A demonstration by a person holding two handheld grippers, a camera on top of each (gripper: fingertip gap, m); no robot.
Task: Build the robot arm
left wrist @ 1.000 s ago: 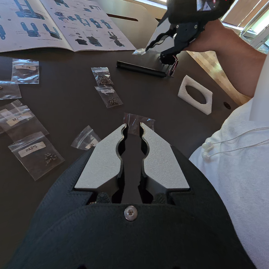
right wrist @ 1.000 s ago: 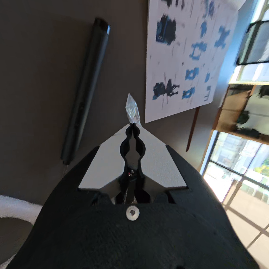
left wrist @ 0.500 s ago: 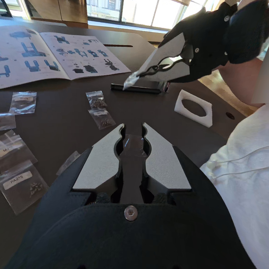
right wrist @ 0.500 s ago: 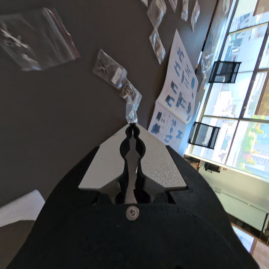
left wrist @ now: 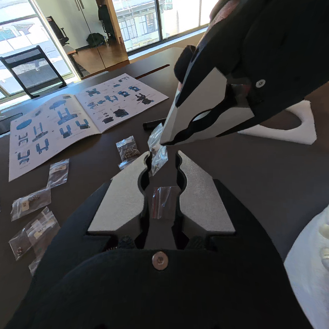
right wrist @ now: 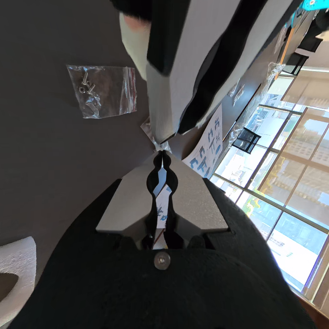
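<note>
- Plainly, the right gripper (left wrist: 162, 143) is clenched on the top edge of a small clear bag (left wrist: 157, 156), which hangs in the air above the dark table (left wrist: 249, 178).
- In the right wrist view, that gripper's (right wrist: 162, 151) tips pinch crumpled plastic (right wrist: 161, 145), with no gap between them.
- The left gripper (left wrist: 162, 156) is released, its fingers spread and holding nothing. The hanging bag drops into the gap between them, close against the left finger. Whether it touches that finger cannot be told.
- The left gripper (right wrist: 171, 136) fills the top of the right wrist view, meeting the right one almost tip to tip.
- Flat on the table below the left gripper's gap lies a red-strip bag (left wrist: 162, 203). From the other side it shows a few screws and a nut (right wrist: 105, 90).
- Counted: two grippers, one bag in the air and one under the gap.
- To the left lie a screw bag (left wrist: 127, 148), a half-hidden bag (left wrist: 124, 162) just nearer, two labelled bags (left wrist: 58, 171) (left wrist: 31, 203), and an overlapping pile (left wrist: 37, 229) too tangled to count.
- Farther off are one open booklet (left wrist: 89, 110), one black rod (left wrist: 153, 124) and, to the right, one white foam frame (left wrist: 277, 135).
</note>
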